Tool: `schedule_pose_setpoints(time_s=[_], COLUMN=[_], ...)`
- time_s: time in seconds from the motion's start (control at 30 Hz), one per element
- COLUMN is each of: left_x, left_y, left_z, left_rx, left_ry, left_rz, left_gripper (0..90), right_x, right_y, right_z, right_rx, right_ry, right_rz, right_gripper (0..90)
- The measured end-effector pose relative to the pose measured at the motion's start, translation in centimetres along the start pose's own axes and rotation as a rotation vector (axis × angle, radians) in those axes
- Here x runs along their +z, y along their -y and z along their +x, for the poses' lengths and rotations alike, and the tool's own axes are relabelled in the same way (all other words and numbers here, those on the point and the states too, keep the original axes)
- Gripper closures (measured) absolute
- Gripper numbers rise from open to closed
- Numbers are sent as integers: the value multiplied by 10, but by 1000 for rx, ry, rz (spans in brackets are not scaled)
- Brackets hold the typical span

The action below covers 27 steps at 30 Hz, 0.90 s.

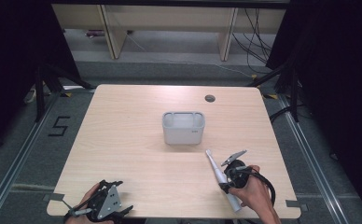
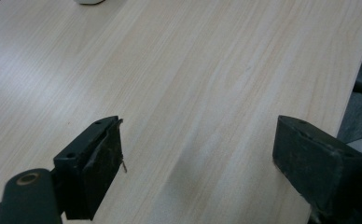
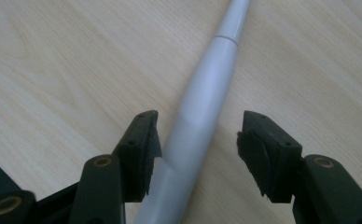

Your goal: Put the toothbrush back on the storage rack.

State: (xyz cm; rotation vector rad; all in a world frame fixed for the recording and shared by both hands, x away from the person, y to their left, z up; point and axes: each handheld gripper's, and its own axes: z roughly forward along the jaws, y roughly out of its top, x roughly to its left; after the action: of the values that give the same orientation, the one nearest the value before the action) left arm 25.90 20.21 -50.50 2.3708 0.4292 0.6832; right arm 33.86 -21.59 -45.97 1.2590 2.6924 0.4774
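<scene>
In the high view, the left gripper (image 1: 105,204) sits nearest, at the near edge of the pale wooden table (image 1: 132,140). The right gripper (image 1: 233,173) hovers over one white electric toothbrush (image 1: 219,173) lying flat. One grey holder (image 1: 184,127) stands mid-table; dark floor and wooden furniture lie beyond.

In the left gripper view, both jaws stand wide apart over bare wood.

In the right gripper view, the parted jaws straddle the toothbrush handle (image 3: 202,112), the left jaw touching it.
</scene>
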Motion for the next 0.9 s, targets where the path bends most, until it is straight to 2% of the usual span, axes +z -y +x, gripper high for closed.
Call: schedule_pose_setpoints(time_s=[0.03,0.2,0.23,0.27,0.3,0.4,0.43,0.47,0.5,0.63,0.7,0.73,0.83,0.9], left_x=[0,0,0,0,0,0,0,0,0,0,0,0,0,0], left_y=[0,0,0,0,0,0,0,0,0,0,0,0,0,0], left_z=[0,0,0,1,1,0,0,0,0,0,0,0,0,0], left_rx=[0,1,0,-1,-1,1,5,5,-5,5,2,1,0,0], left_ry=[1,0,0,7,13,3,-2,-2,6,-1,4,1,4,5], left_rz=[0,1,1,2,1,1,0,0,-9,1,-2,-1,-1,-2], left_gripper=[154,154,154,154,154,154,154,154,154,154,154,154,154,154], right_x=[1,7,10,10,12,14,17,17,18,21,21,22,23,24], right_y=[-1,-7,-10,-10,-11,-13,-14,-14,-14,-15,-16,-16,-17,-18], right_z=[0,-2,-1,-1,0,1,-2,-2,-1,-3,-3,-5,-6,-6], right_rx=[5,-9,-30,-30,-29,-28,-61,-61,-56,-78,-65,-87,-95,-101], right_ry=[15,1,3,3,7,-1,6,6,6,-1,-4,-4,-16,-5], right_rz=[10,31,35,35,63,72,75,75,81,102,110,115,141,153], right_gripper=[477,489,497,497,501,499,501,501,508,549,556,576,646,652])
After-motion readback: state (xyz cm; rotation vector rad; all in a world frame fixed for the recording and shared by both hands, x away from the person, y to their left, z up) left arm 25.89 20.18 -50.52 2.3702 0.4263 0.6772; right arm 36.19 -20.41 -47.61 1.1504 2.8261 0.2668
